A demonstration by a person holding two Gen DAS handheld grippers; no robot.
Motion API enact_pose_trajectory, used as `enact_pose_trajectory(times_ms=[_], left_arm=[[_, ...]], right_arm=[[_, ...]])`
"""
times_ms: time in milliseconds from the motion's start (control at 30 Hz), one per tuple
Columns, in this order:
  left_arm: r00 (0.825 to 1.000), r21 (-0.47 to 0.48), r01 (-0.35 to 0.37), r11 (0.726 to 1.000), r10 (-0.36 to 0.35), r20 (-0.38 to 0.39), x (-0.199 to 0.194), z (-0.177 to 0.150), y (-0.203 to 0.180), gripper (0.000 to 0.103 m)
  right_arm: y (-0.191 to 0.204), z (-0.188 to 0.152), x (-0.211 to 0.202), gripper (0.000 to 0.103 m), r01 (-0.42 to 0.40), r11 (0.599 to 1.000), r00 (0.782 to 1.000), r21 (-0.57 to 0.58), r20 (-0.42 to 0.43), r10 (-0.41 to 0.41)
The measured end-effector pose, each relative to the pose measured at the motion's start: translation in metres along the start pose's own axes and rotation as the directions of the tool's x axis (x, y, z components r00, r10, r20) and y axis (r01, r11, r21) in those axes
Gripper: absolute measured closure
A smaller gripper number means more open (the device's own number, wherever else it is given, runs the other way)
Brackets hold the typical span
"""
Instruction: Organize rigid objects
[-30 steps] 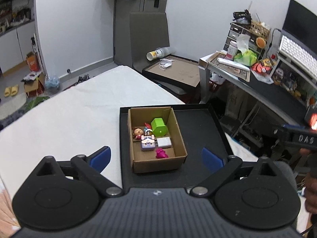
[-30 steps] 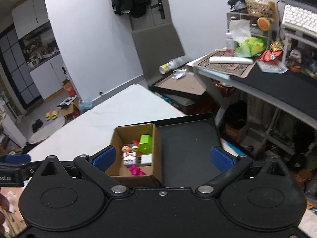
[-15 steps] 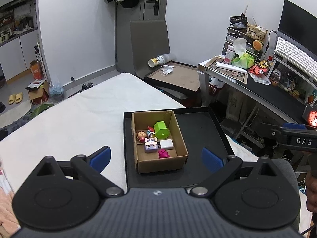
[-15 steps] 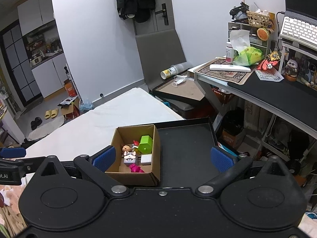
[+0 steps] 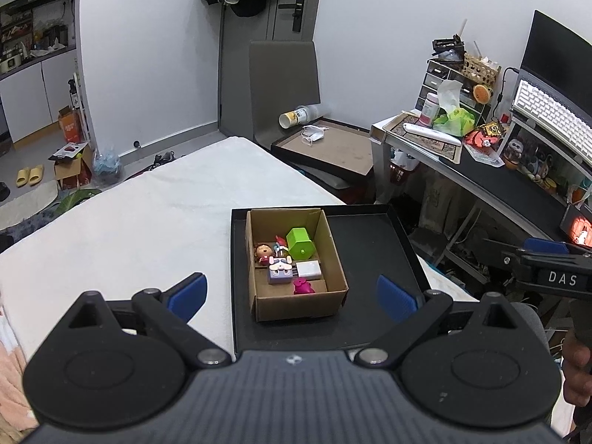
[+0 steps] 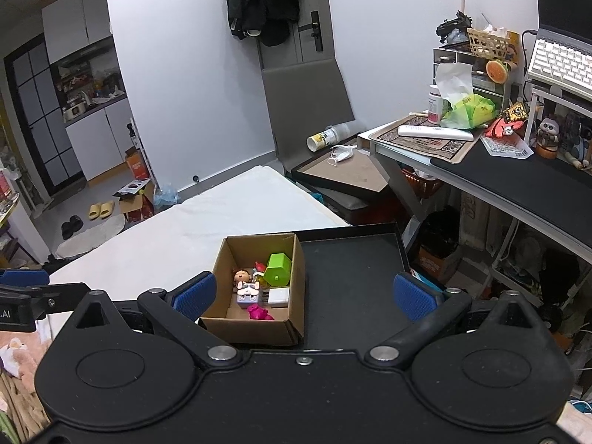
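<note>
One cardboard box [image 5: 296, 262] sits in the left half of one black tray [image 5: 370, 259], which rests on a white bed [image 5: 148, 222]. The box's long axis runs away from the jaws, with its open top facing up. In the left wrist view the box lies ahead of the left gripper [image 5: 290, 292] and centred between its blue fingertips [image 5: 188, 290], well clear of both. In the right wrist view the box [image 6: 259, 288] lies ahead of the right gripper [image 6: 305, 294], offset toward its left fingertip [image 6: 194, 290], whose pad overlaps the box's near left corner in the picture; whether they touch cannot be told.

Both sets of jaws stand wide apart and hold nothing.

The box holds six visible small items:
- one green block [image 5: 300, 243] at the far right, tilted;
- one doll head [image 5: 262, 251] at the far left;
- one small red piece [image 5: 280, 240] between them, too small to identify;
- one lilac cube with a face [image 5: 279, 270] in the middle;
- one white block [image 5: 309, 269] just right of the cube;
- one pink figure [image 5: 302, 286] nearest the jaws.

The right half of the tray is bare black surface.
</note>
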State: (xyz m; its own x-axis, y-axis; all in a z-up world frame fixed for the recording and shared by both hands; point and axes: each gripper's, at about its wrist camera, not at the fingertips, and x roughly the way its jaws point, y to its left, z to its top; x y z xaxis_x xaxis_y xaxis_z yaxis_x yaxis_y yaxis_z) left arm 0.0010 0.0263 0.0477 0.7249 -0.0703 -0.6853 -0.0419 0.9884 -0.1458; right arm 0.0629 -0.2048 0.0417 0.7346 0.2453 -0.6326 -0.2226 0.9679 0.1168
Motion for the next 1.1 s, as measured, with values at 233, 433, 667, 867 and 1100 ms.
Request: enact_pose_trajectory(times_ms=[233, 433, 667, 867, 1100], left_arm=[[1.000, 0.002, 0.005, 1.000, -0.005, 0.000, -0.0009, -0.0001, -0.0004, 0.005], [1.000, 0.007, 0.006, 1.000, -0.006, 0.002, -0.0026, -0.0002, -0.0011, 0.005], [1.000, 0.008, 0.006, 1.000, -0.006, 0.002, -0.0027, -0.0004, -0.0013, 0.005], [1.000, 0.008, 0.008, 1.000, -0.008, 0.005, -0.0026, -0.0006, -0.0018, 0.005], [1.000, 0.014, 0.002, 1.000, -0.002, 0.009, -0.0024, -0.0009, -0.0028, 0.005]], right_arm=[[0.0016, -0.0003, -0.0012, 0.000, 0.000, 1.000, 1.000, -0.007, -0.001, 0.000], [0.0024, -0.0004, -0.0017, 0.000, -0.001, 1.000, 1.000, -0.005, -0.001, 0.001], [0.0010, -0.0007, -0.0015, 0.000, 0.004, 1.000, 1.000, 0.001, -0.006, -0.004], [-0.0020, -0.0019, -0.0010, 0.000, 0.014, 1.000, 1.000, 0.014, -0.012, -0.014], [-0.0050, -0.0031, -0.0010, 0.000, 0.020, 0.999, 1.000, 0.027, -0.015, -0.019]])
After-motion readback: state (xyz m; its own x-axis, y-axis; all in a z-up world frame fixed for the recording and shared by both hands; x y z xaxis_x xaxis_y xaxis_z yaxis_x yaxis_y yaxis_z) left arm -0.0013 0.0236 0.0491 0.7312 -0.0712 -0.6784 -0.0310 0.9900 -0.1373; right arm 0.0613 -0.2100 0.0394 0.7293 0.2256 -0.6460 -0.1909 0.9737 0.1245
